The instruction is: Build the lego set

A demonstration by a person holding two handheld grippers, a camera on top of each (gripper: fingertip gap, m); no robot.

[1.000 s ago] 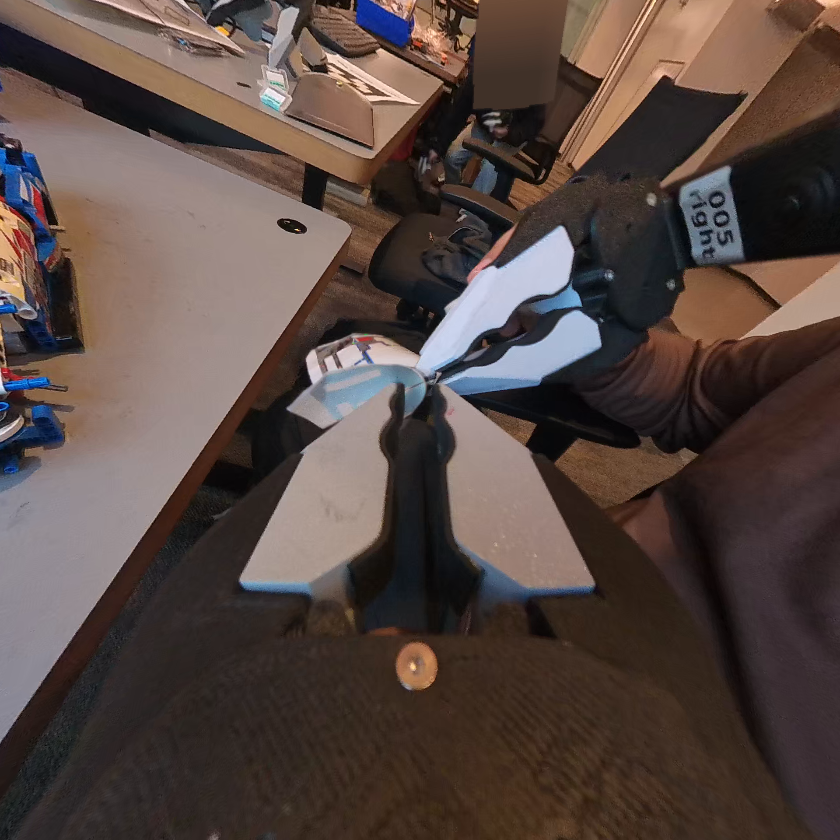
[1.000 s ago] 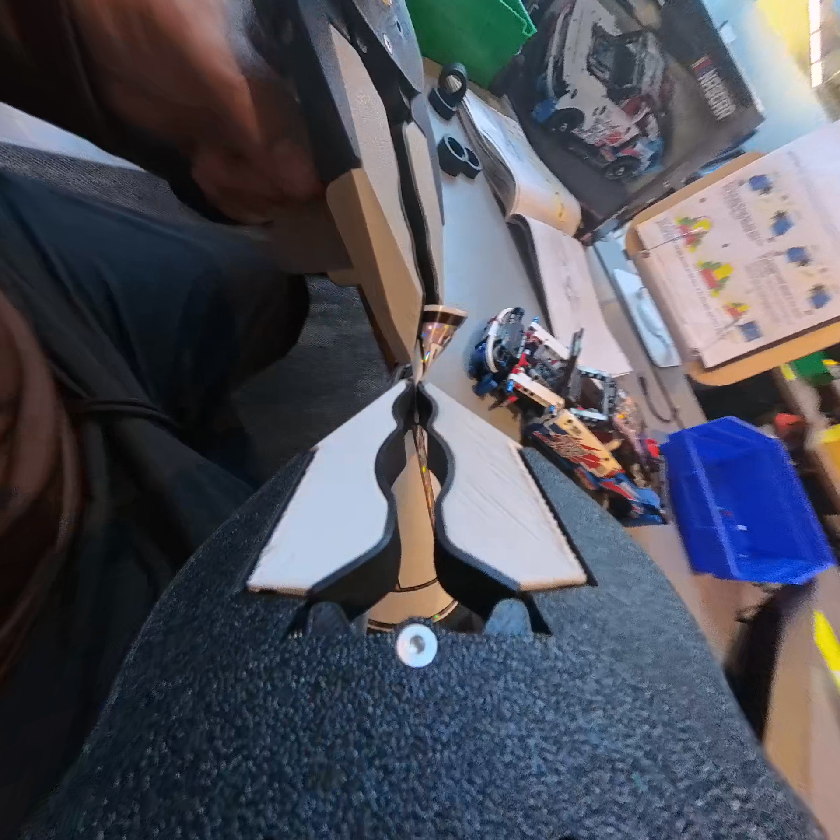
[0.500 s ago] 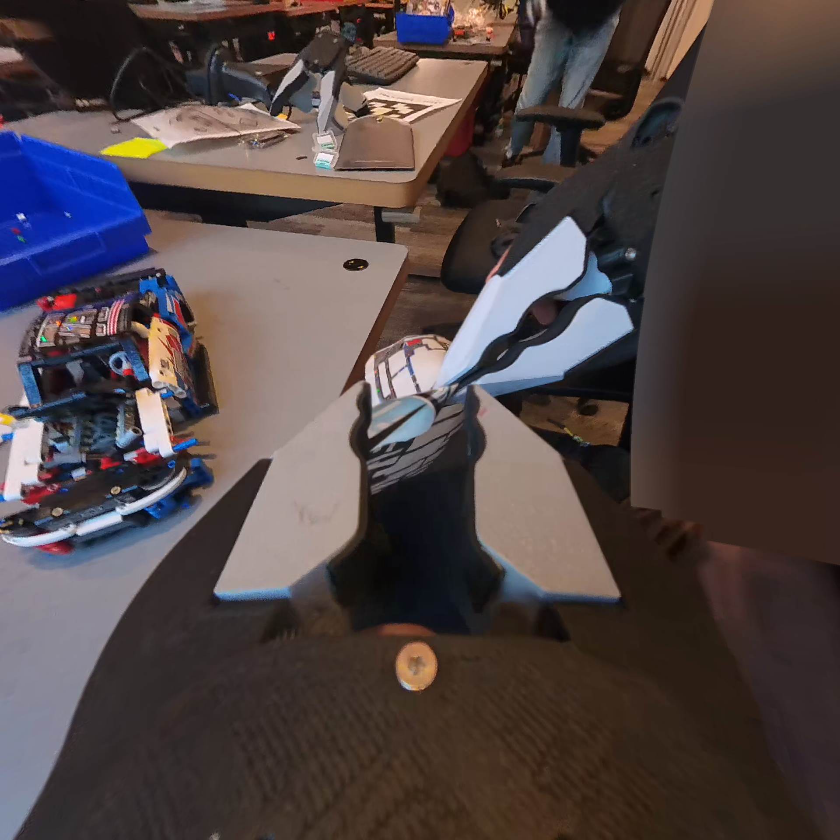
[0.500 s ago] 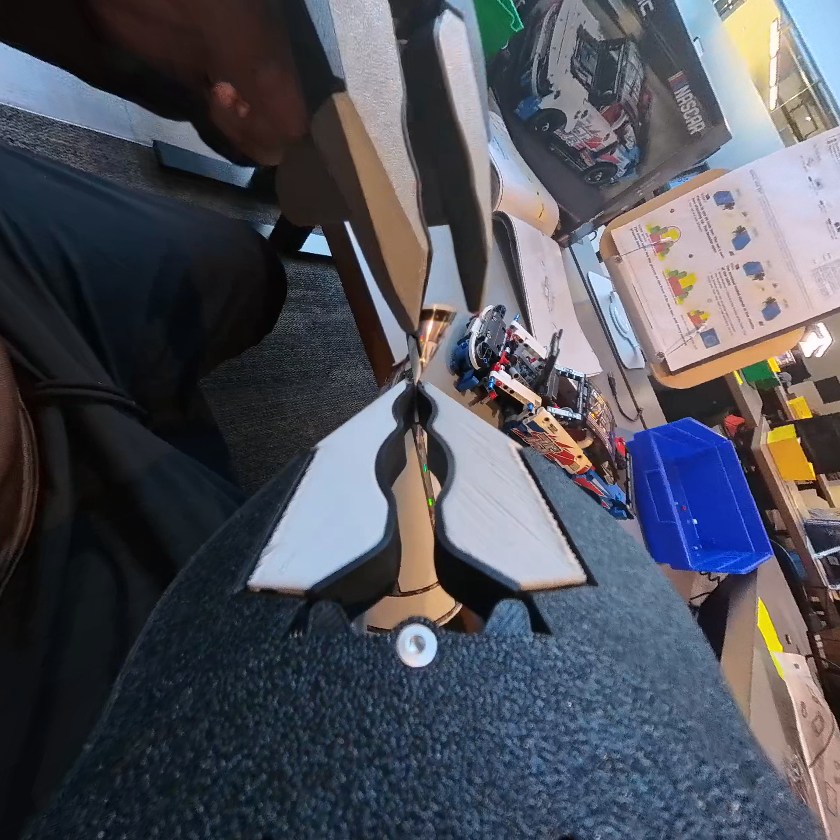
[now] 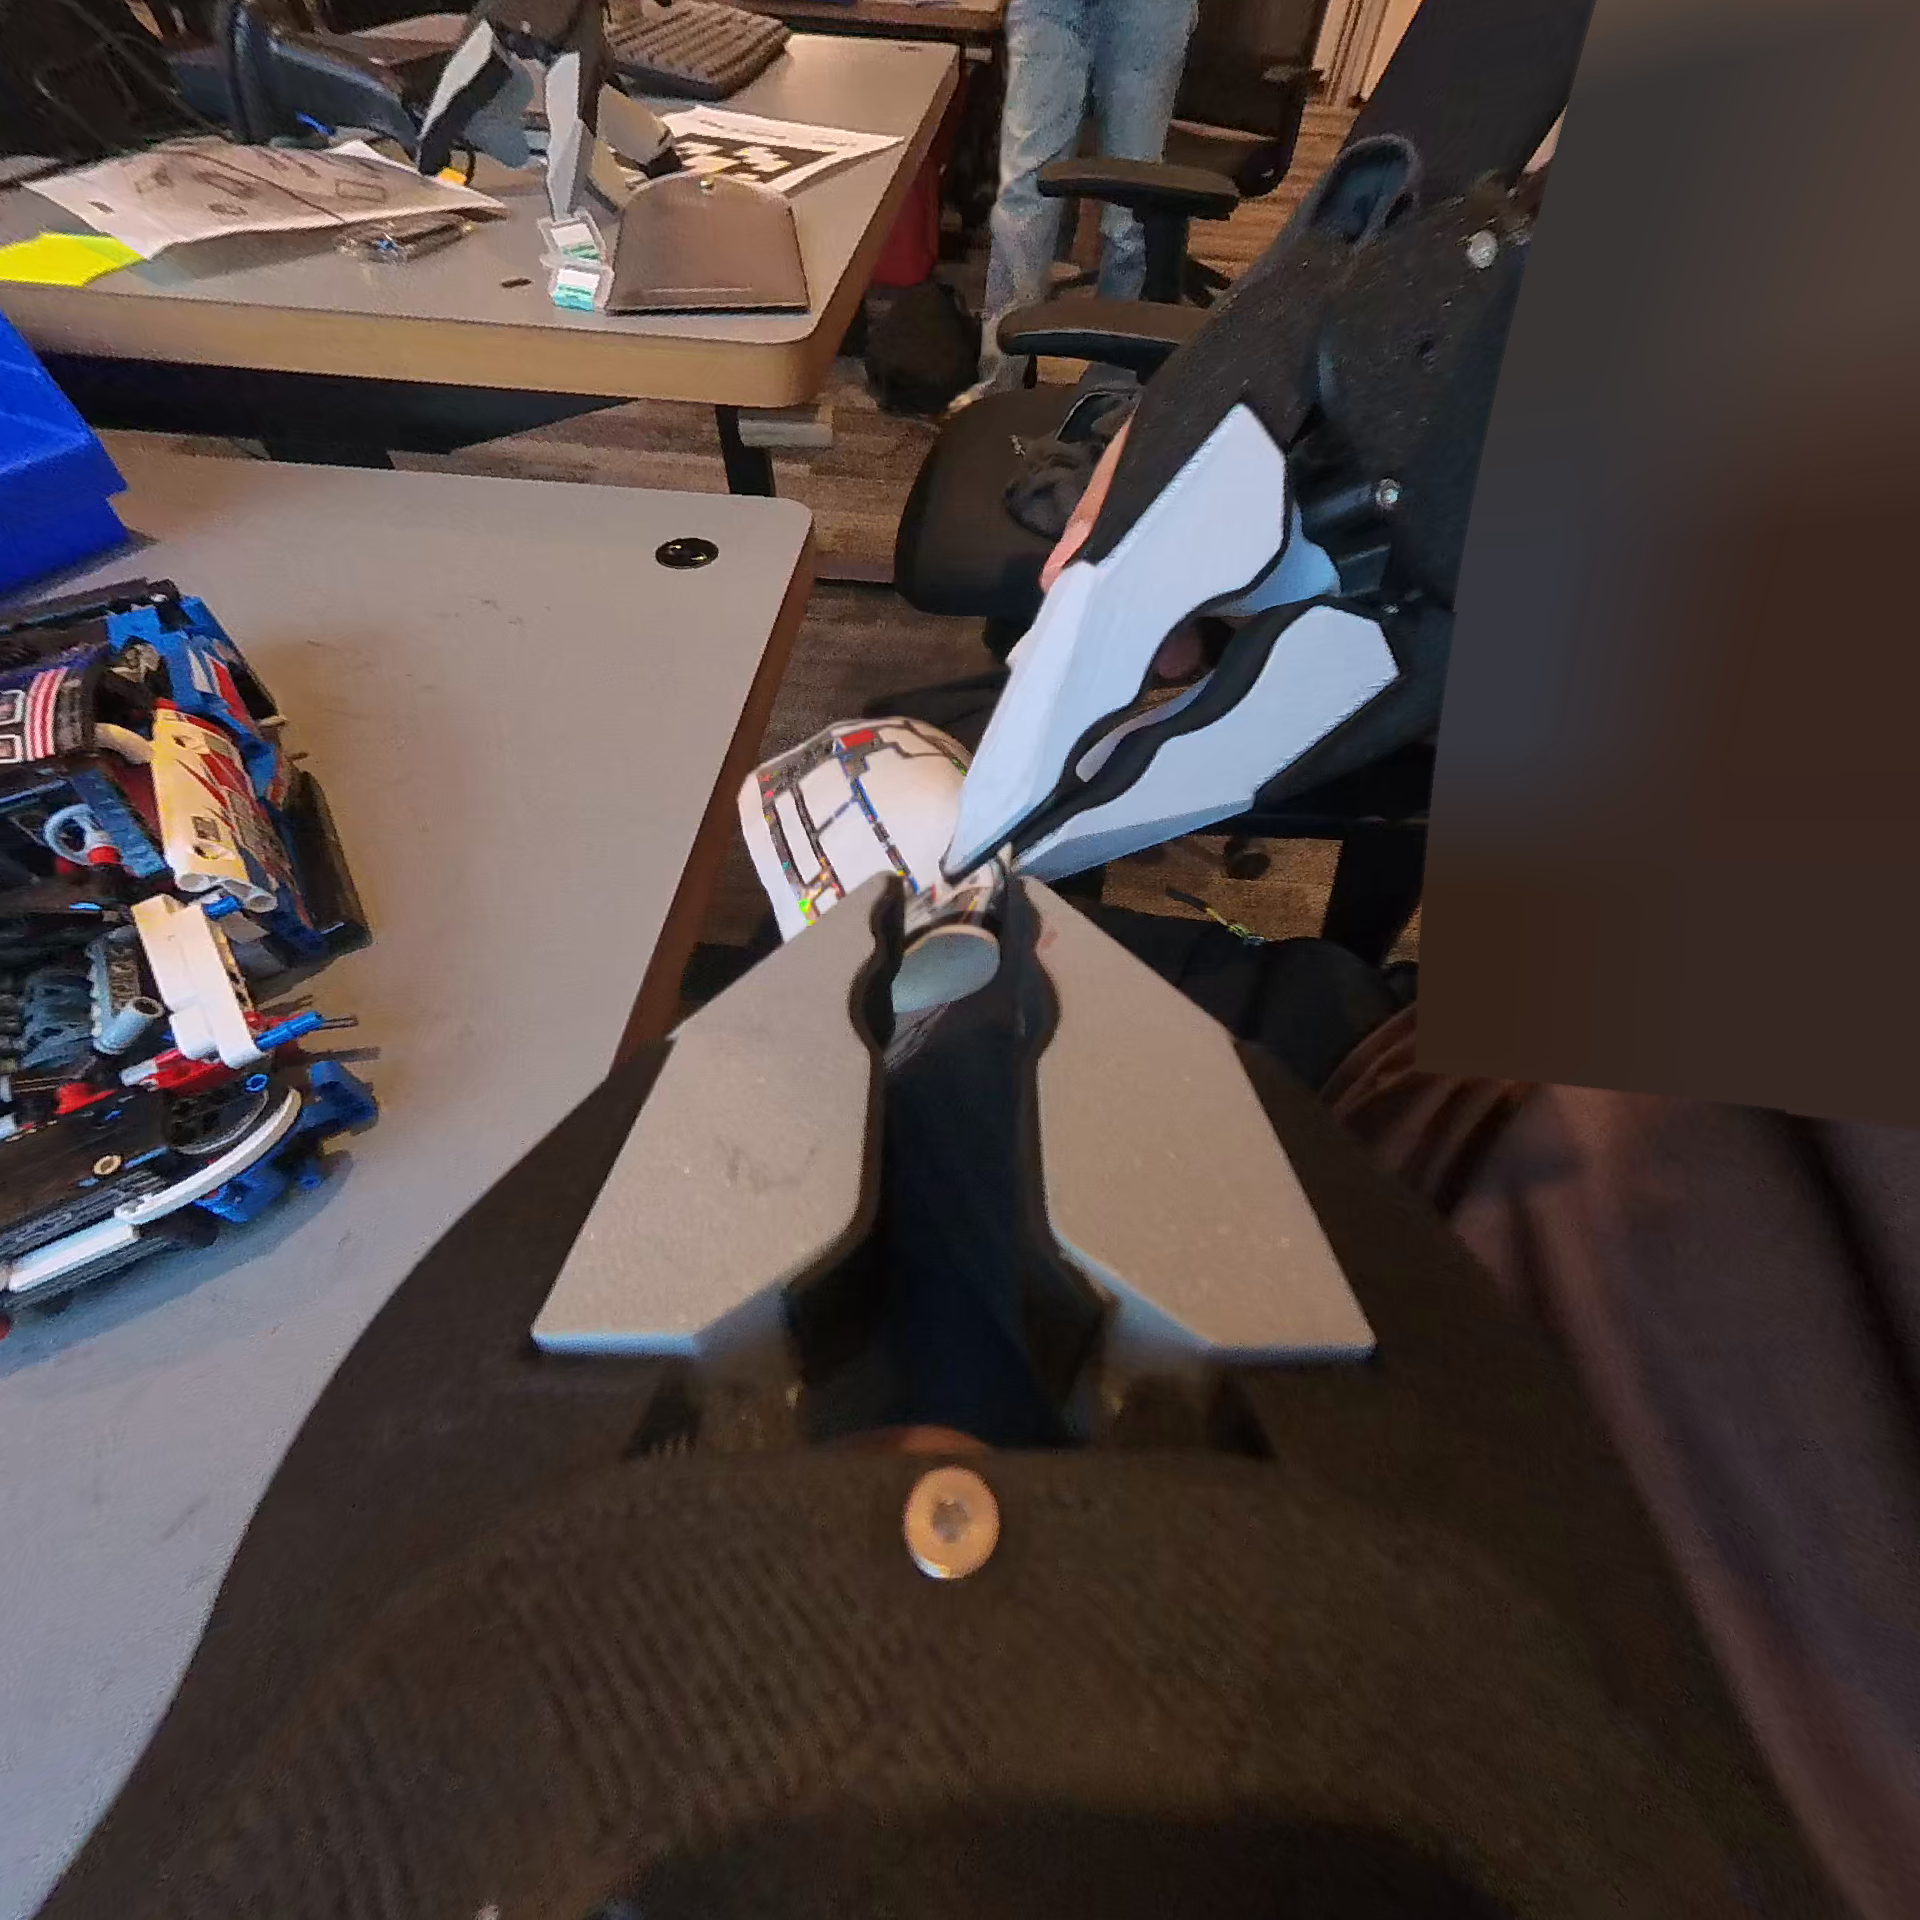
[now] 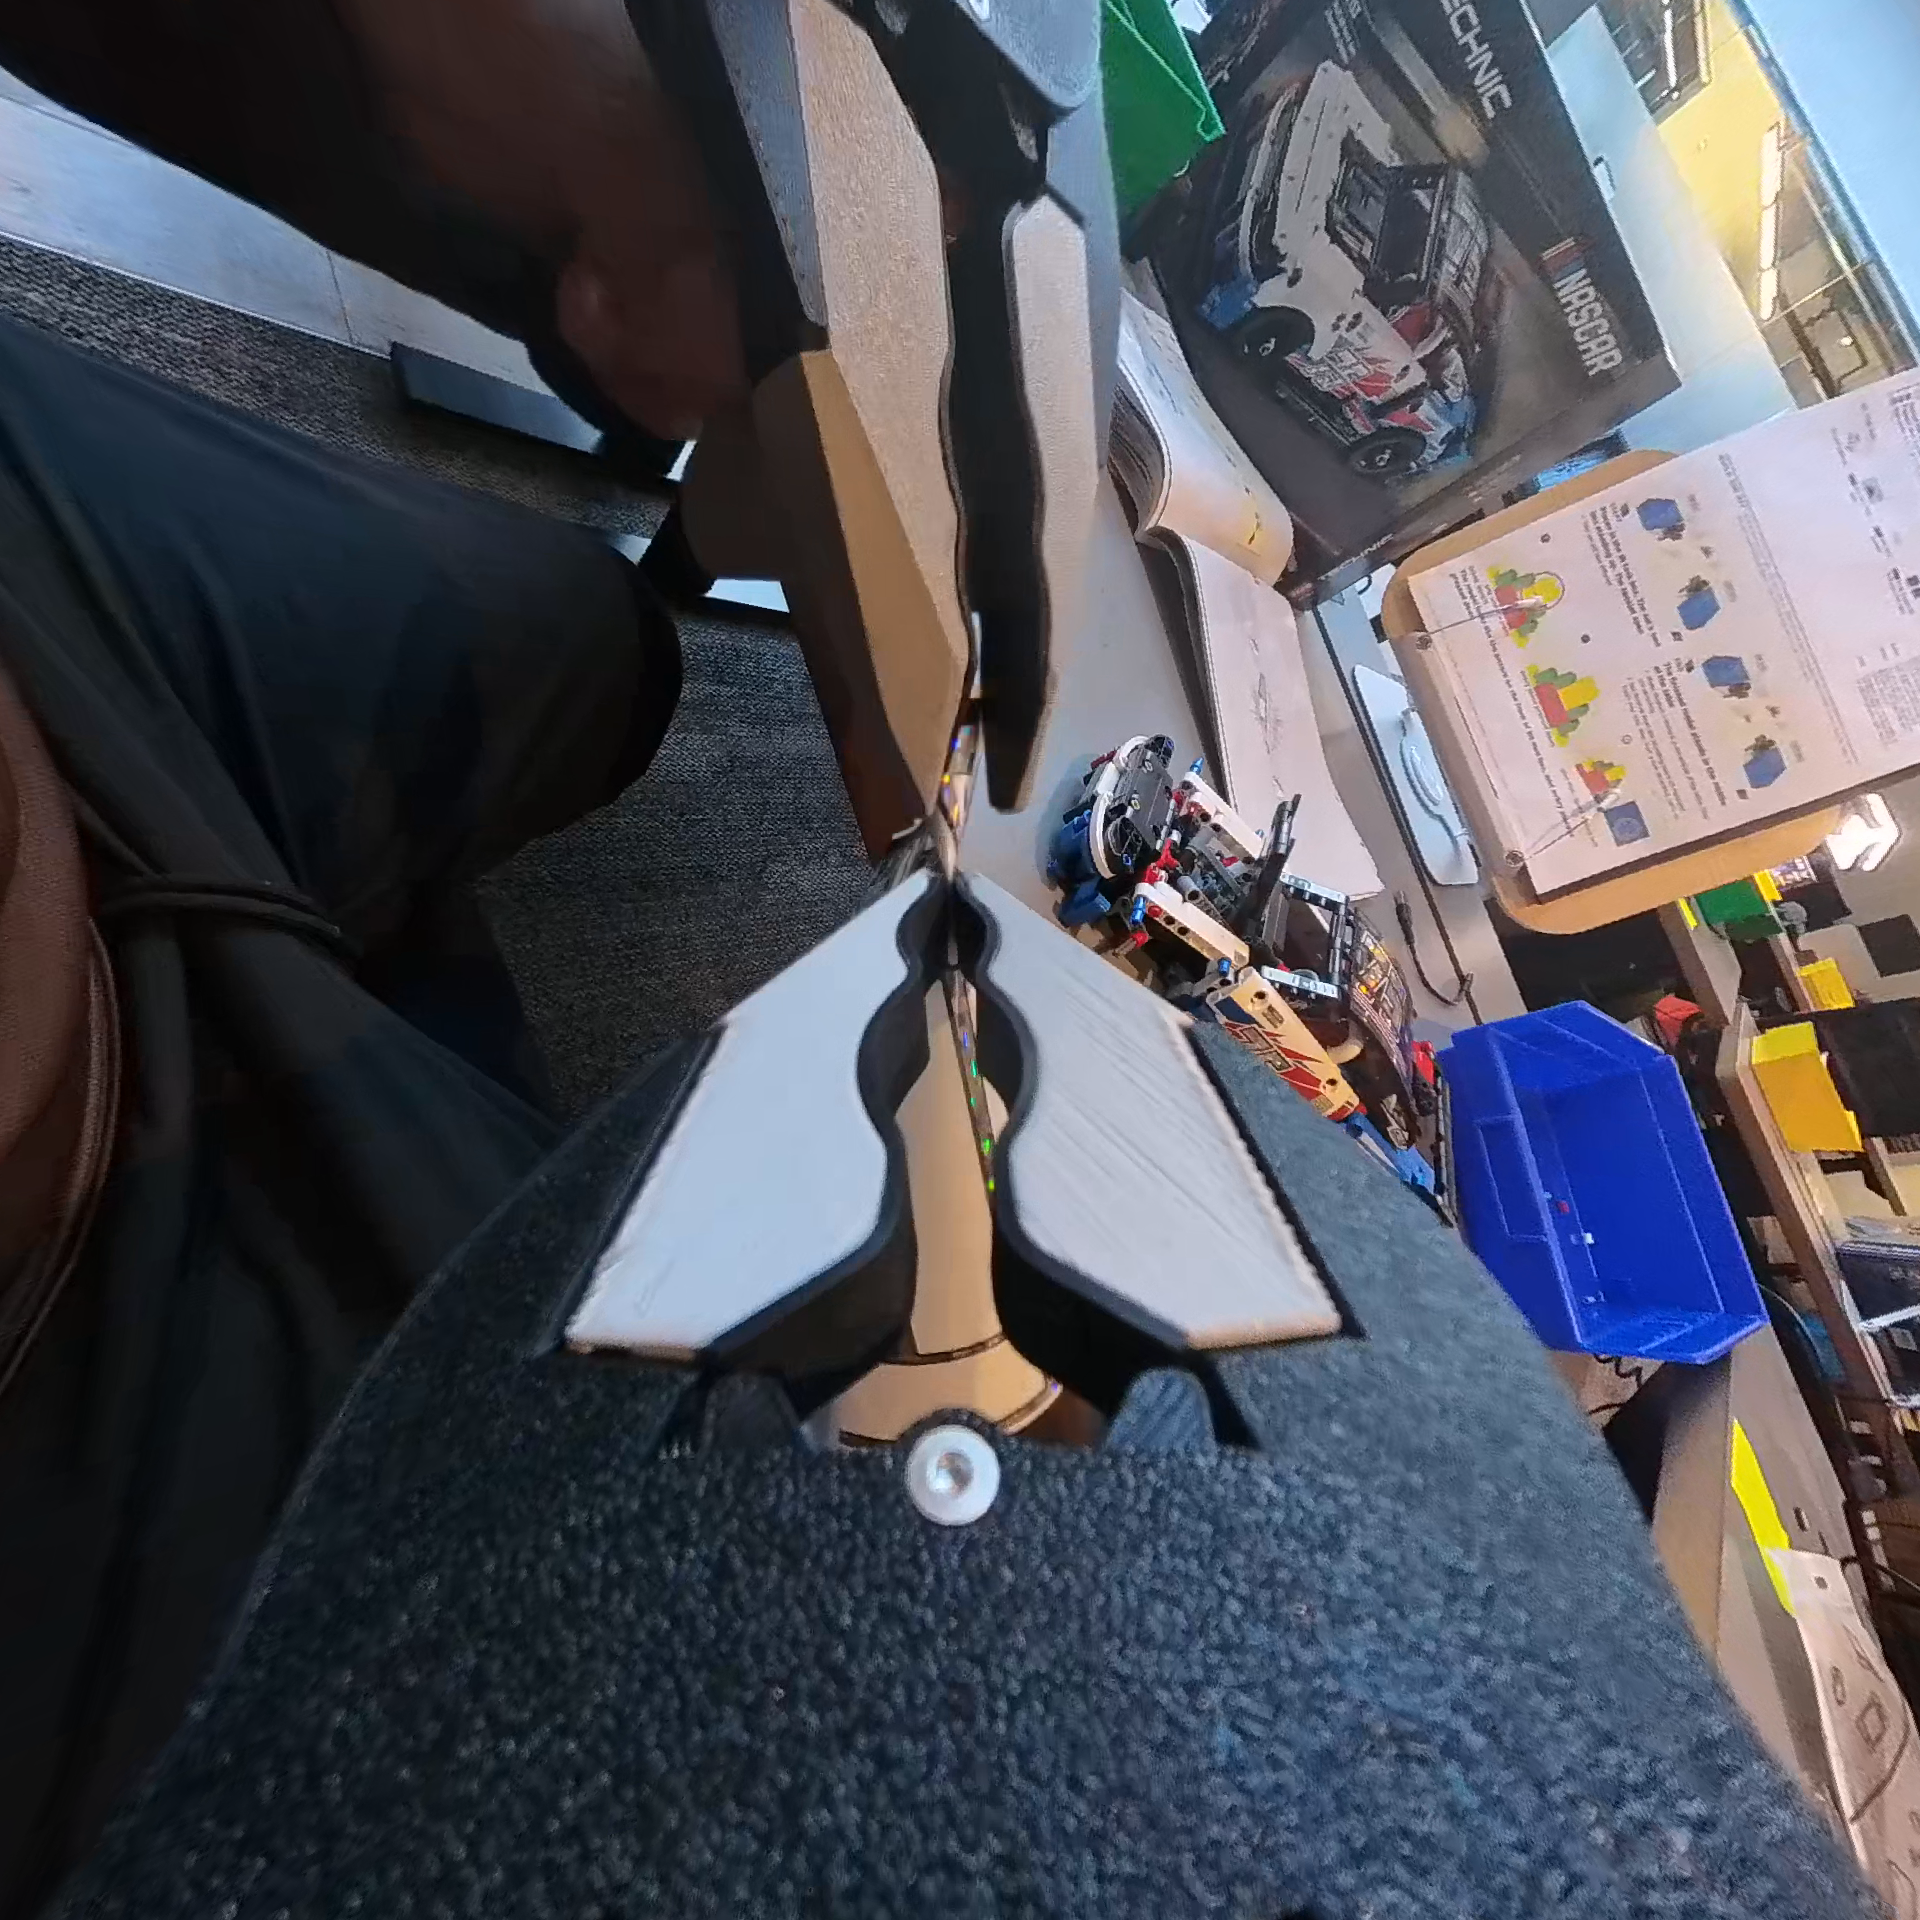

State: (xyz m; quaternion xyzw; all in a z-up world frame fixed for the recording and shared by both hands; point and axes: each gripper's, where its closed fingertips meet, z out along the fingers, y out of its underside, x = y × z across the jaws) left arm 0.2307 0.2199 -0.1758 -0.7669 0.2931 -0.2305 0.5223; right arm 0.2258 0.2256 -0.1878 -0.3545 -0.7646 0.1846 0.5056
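Observation:
A curled white sticker sheet point(image 5: 842, 810) with dark outlines and shiny patches hangs in the air off the table's edge. My right gripper point(image 6: 951, 883) is shut on it; the sheet point(image 6: 974, 1091) runs edge-on between its fingers. In the left wrist view the right gripper point(image 5: 982, 862) comes in from the upper right and pinches the sheet. My left gripper point(image 5: 945, 914) is open by a narrow gap, with the sheet's curled edge between its fingertips. It also shows in the right wrist view point(image 6: 971, 800). The partly built blue, white and red lego car point(image 5: 156, 935) lies on the grey table point(image 5: 520, 675).
The car point(image 6: 1195, 883) lies beside a blue bin point(image 6: 1590, 1174), an open instruction booklet point(image 6: 1247, 644), the set's box point(image 6: 1403, 239) and a clipboard with a printed sheet point(image 6: 1662, 644). Black office chairs point(image 5: 1039, 468) and a second table point(image 5: 416, 312) stand beyond. A person point(image 5: 1070, 156) stands at the back.
My left gripper went from shut to wide open, then narrowed around the sheet's curled edge. It also swung left, bringing the lego car into view. The right gripper stays shut on the sheet.

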